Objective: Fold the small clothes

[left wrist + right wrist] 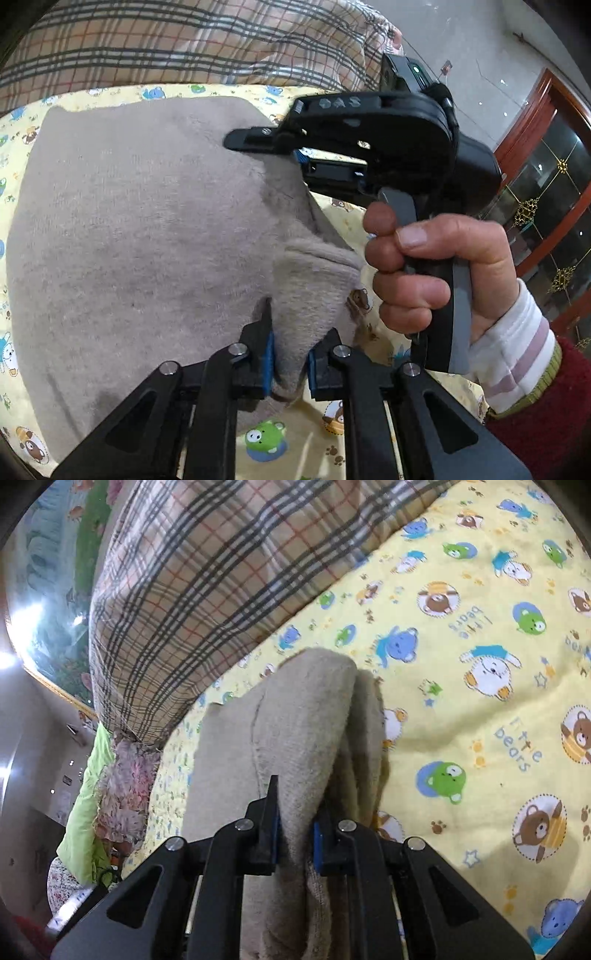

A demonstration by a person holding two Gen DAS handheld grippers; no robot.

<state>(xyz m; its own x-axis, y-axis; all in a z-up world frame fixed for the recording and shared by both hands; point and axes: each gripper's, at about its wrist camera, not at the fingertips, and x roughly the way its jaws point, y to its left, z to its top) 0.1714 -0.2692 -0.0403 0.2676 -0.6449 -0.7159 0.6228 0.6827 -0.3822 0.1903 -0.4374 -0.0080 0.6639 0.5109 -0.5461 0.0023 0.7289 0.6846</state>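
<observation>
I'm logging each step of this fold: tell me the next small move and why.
Probably carry both held edges together across the beige garment and lay them on its far side. The left hand-held gripper and right hand-held gripper are each shut on bunched fabric along one side, lifted off the yellow bear-print sheet, while most of the garment lies flat, unfolded.

Home bedroom: bear-print sheet [461, 686], plaid quilt [207, 590], wooden glass-door cabinet [546, 192], tiled floor [480, 62].
</observation>
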